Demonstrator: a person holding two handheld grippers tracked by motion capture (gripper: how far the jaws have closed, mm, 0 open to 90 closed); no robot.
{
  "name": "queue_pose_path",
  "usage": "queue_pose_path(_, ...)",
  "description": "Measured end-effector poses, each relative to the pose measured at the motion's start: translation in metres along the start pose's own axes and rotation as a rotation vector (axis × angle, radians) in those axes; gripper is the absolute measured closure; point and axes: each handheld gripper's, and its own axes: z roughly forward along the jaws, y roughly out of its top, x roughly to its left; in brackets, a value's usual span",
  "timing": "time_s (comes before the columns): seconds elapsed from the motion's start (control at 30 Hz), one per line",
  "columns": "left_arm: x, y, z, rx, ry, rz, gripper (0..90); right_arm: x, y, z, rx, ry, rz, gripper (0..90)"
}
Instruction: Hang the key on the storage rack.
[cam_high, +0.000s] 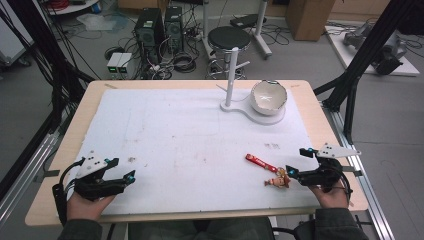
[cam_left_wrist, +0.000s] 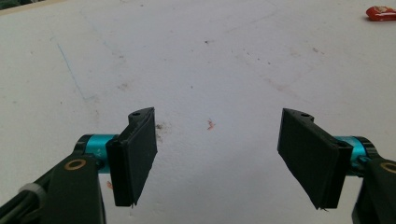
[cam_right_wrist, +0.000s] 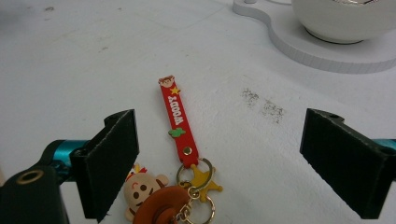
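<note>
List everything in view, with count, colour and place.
keychain: one, red strap with a small figure and gold star, flat on the mat's near right.
bowl: one, white, on the stand's base at the far right.
stand: one, white post on a flat base, far side of the mat.
mat: one, white, covering the table.
table: one, light wood.
stool: one, black seat, on the floor beyond the table.
computer towers: two, black, on the floor behind.
left hand-held gripper: one, black, near left, open.
right hand-held gripper: one, black, near right, open by the keychain.
</note>
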Motion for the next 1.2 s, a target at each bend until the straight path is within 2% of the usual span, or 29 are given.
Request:
queue_pose_path(0.6, -0.003, 0.001, 0.000, -0.004, 0.001, 0.003, 28.7, 0.002, 0.000, -0.001, 0.010, 0.007, 0.005, 11.0)
queue_pose_path(0.77, -0.005, 0.001, 0.001, -0.001, -0.008, 0.011, 28.7, 0.000, 0.004, 0.000, 0.021, 0.002, -0.013, 11.0)
queue_pose_path(0.83, -0.006, 0.001, 0.003, 0.006, -0.009, 0.015, 28.7, 0.000, 0.011, 0.001, 0.018, 0.016, 0.007, 11.0)
queue_pose_path(0.9, -0.006, 0.001, 0.004, 0.006, -0.010, 0.016, 28.7, 0.000, 0.014, 0.002, 0.017, 0.022, 0.002, 11.1)
queue_pose_path(0.93, -0.006, 0.001, 0.004, 0.004, -0.008, 0.014, 28.8, 0.000, 0.021, 0.005, 0.025, 0.019, -0.027, 11.1)
queue_pose_path(1.2, -0.004, 0.001, 0.003, 0.006, 0.000, 0.007, 28.7, 0.001, 0.040, 0.018, 0.071, 0.037, -0.066, 12.6)
